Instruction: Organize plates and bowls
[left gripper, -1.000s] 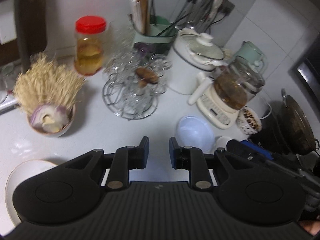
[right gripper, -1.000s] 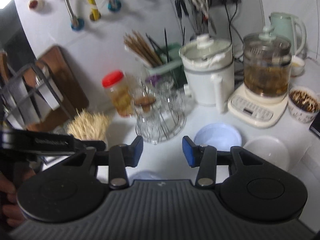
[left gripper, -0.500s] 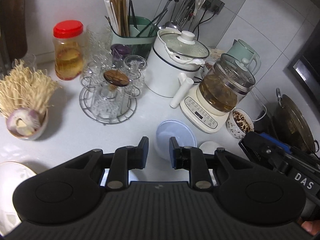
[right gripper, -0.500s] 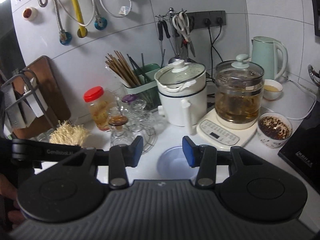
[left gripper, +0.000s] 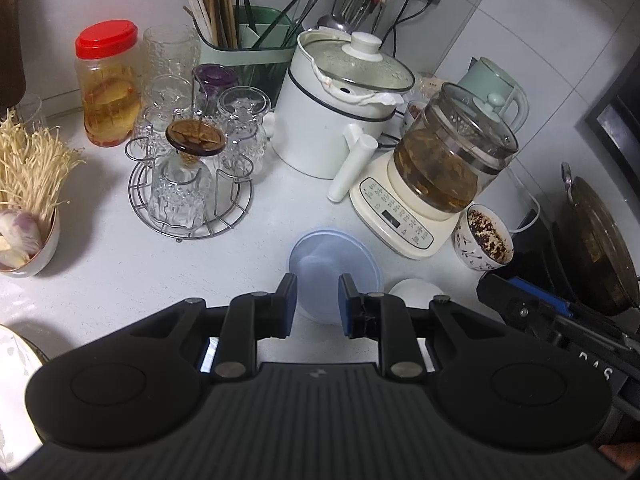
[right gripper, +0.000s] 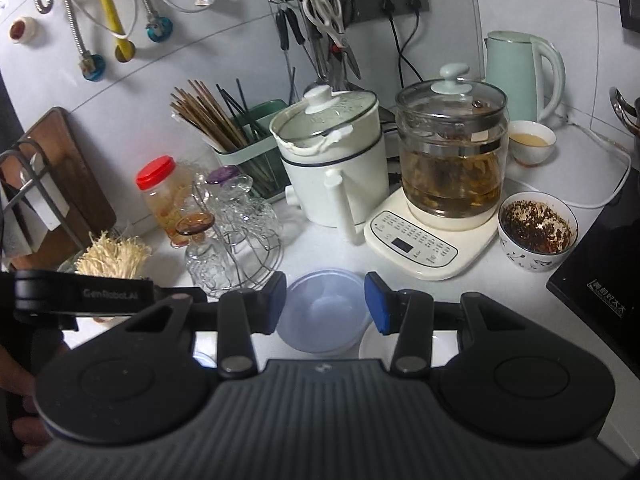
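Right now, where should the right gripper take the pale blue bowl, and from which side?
Probably the near rim of the pale blue bowl, one finger inside and one outside, coming from above. It sits upright and open-topped, and looks wider than the open right gripper.

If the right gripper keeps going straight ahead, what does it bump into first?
Most likely the pale blue bowl. It sits right between the open fingers of the right gripper. Depth is hard to judge, so the gripper may pass just above it and reach the tea kettle's base instead.
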